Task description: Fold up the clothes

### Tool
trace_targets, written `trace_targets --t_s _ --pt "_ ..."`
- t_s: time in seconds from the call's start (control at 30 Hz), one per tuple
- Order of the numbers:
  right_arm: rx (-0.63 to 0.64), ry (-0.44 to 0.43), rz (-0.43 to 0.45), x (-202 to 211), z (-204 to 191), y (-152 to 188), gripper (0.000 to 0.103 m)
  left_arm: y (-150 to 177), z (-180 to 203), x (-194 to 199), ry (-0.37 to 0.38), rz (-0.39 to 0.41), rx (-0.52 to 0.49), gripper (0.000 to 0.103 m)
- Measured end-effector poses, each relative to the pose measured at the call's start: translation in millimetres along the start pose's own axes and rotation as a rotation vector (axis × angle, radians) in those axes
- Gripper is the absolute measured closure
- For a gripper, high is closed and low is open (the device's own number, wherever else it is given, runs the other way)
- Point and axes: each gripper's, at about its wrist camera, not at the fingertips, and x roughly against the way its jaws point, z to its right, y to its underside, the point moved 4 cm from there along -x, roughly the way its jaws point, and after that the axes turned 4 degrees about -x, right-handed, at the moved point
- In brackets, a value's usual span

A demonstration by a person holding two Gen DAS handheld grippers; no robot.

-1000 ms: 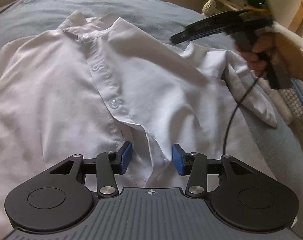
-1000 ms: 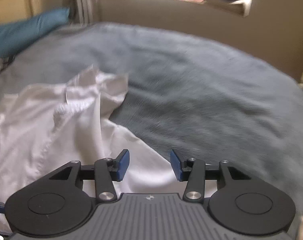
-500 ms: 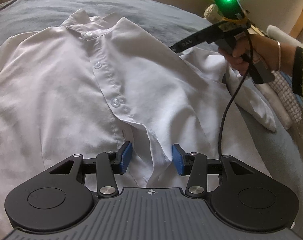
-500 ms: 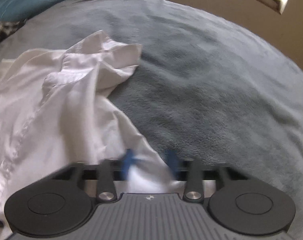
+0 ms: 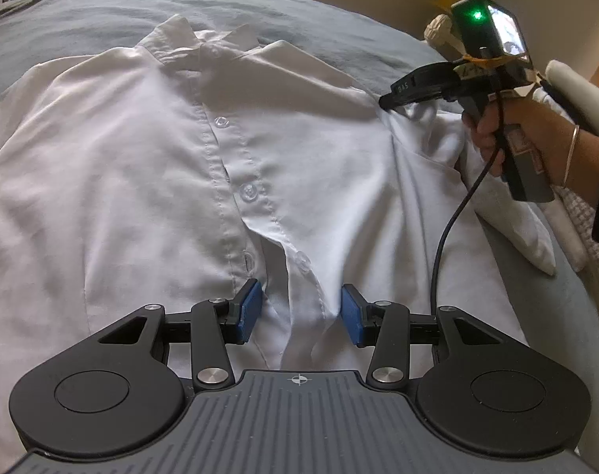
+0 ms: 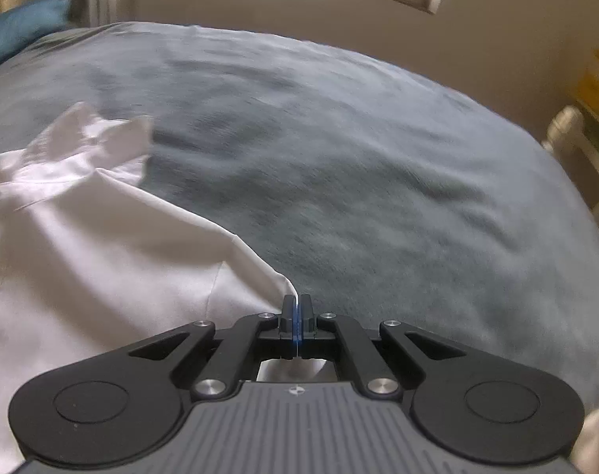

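A white button-up shirt (image 5: 141, 166) lies front up on a grey-blue blanket (image 5: 102, 12), with its collar (image 5: 189, 39) at the far side. My left gripper (image 5: 301, 312) hovers open over the lower button placket, and a raised ridge of cloth sits between its blue pads without being pressed. A person's hand (image 5: 536, 130) holds my right gripper (image 5: 384, 102) at the shirt's right shoulder. In the right wrist view that gripper (image 6: 296, 308) is shut on the shirt's edge (image 6: 82, 260), with white cloth showing behind the closed pads. The right sleeve (image 5: 509, 229) lies crumpled beside it.
The blanket (image 6: 358, 158) stretches bare beyond the shirt to a beige wall. A blue pillow (image 6: 19, 35) lies at the far left and a wooden frame (image 6: 576, 146) stands at the right. The right gripper's black cable (image 5: 445, 237) hangs over the shirt. Checked fabric (image 5: 580, 213) lies at the right edge.
My right gripper came down onto the shirt's shoulder edge and its jaws went from open to shut on the cloth. The left gripper stayed where it was, still open.
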Motion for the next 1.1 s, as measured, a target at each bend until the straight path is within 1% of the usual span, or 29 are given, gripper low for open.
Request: trace_targets --t_s 0.1,0.13,0.17,0.2,0.23,0.27,0.3,0.37,0.4,0.43,0.5,0.57,0.6,0.67,0.7,0.73,0.83,0.87,0.9,1.0,1.07,1.1 --pt "-0.058 0.005 0.046 2 3 2 0.101 0 0 0 -0.007 0.002 -0.006 0.06" --pt "-0.081 0.004 0.063 3 5 1 0.098 1 0 0 -0.007 0.003 -0.007 0.06" --pt "-0.115 0.003 0.073 6 10 -2 0.094 1 0 0 -0.006 0.004 -0.007 0.06" --pt "-0.152 0.0 0.086 11 15 -4 0.082 1 -1 1 -0.004 0.005 -0.004 0.06" --pt "-0.194 -0.011 0.105 19 21 -6 0.076 1 -1 1 0.001 0.006 0.001 0.06" --pt "-0.237 -0.022 0.124 27 27 -8 0.075 1 -2 2 0.006 0.006 0.006 0.06" --pt "-0.277 -0.045 0.14 36 31 -10 0.075 1 -3 3 0.012 0.007 0.011 0.06" --pt "-0.339 -0.154 0.149 52 34 -17 0.075 1 -5 5 0.018 0.009 0.012 0.06" --pt "-0.347 -0.213 0.146 59 31 -21 0.075 2 -5 5 0.017 0.011 0.009 0.06" --pt "-0.33 -0.263 0.14 64 22 -25 0.075 3 -6 5 0.016 0.012 0.006 0.06" --pt "-0.249 -0.335 0.132 74 -6 -35 0.075 3 -5 4 0.012 0.013 0.007 0.06" --pt "-0.127 -0.396 0.116 77 -44 -42 0.076 3 -4 4 0.004 0.013 0.012 0.06" --pt "-0.064 -0.413 0.113 78 -62 -45 0.076 4 -4 4 0.001 0.012 0.012 0.06" --pt "0.045 -0.363 0.118 72 -89 -50 0.076 4 -4 4 -0.002 0.011 0.014 0.06" --pt "0.044 -0.347 0.102 63 -96 -55 0.076 5 -3 4 -0.002 0.012 0.01 0.06" --pt "0.03 -0.337 0.083 53 -99 -61 0.076 5 -3 4 -0.002 0.012 0.006 0.06" --pt "-0.104 -0.369 0.016 25 -92 -79 0.074 6 -4 4 0.0 0.014 -0.004 0.06" --pt "-0.143 -0.375 0.006 17 -89 -84 0.071 6 -4 4 0.002 0.015 -0.005 0.06" --pt "-0.168 -0.367 0.0 9 -87 -89 0.066 6 -4 3 0.004 0.015 -0.004 0.06" --pt "-0.166 -0.329 -0.003 -7 -90 -97 0.062 6 -5 2 0.012 0.014 -0.004 0.06" --pt "-0.18 -0.302 0.001 -14 -91 -102 0.061 5 -6 2 0.025 0.012 -0.009 0.06" --pt "-0.175 -0.323 0.014 -13 -93 -105 0.061 5 -6 1 0.027 0.011 -0.007 0.06"
